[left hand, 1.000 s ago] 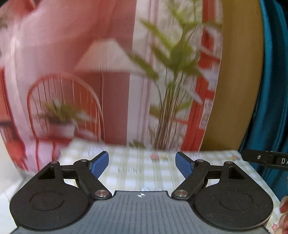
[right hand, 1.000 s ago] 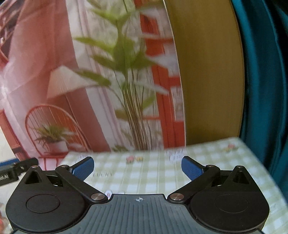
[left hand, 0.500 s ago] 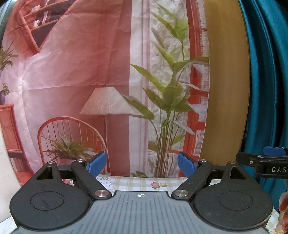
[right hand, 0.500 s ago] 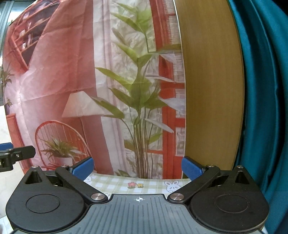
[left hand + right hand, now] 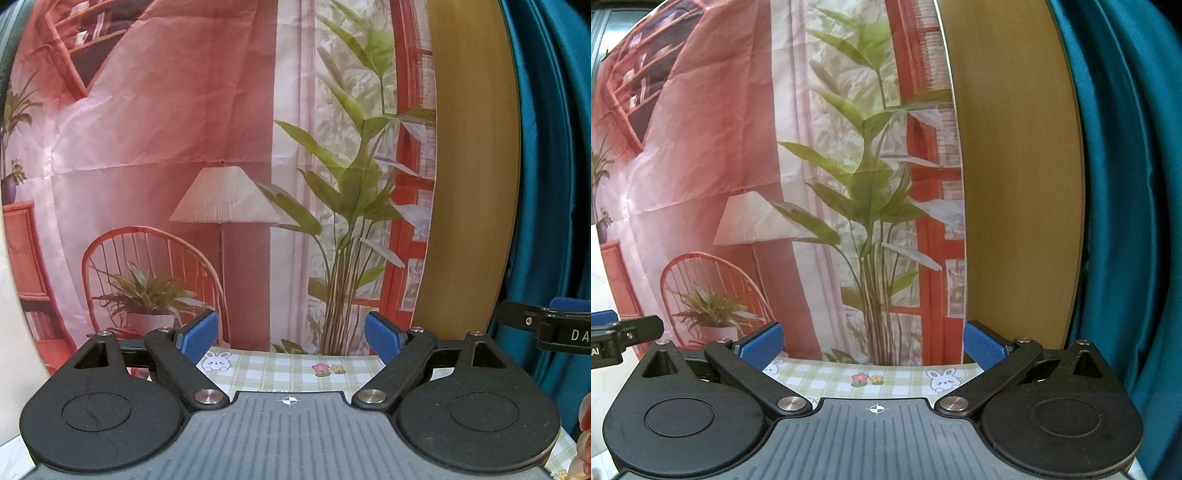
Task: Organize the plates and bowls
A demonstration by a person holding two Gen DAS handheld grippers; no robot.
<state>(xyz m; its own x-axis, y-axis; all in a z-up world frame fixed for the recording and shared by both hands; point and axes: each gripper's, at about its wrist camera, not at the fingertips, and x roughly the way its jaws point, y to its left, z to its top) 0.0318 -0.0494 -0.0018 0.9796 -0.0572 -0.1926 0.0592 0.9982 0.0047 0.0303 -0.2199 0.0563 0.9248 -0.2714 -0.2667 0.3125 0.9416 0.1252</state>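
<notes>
No plate or bowl shows in either view. My left gripper [image 5: 291, 338] is open, its blue-padded fingers [image 5: 197, 338] wide apart with nothing between them, held above the far edge of a green checked tablecloth [image 5: 280, 369]. My right gripper [image 5: 873, 347] is open too and empty, level with the same cloth [image 5: 886, 380]. Each gripper's tip pokes into the other's view: the right one [image 5: 554, 328] at the right edge, the left one [image 5: 617, 336] at the left edge.
A printed backdrop [image 5: 184, 147] of a pink room with lamp, chair and plants hangs straight ahead behind the table. A wooden panel [image 5: 469, 184] and a teal curtain [image 5: 546, 166] stand to the right. A person's fingers [image 5: 583, 435] show at the lower right edge.
Both grippers have tilted up and risen: the tablecloth has dropped to a thin strip at the bottom and the backdrop fills the views. Both stay open.
</notes>
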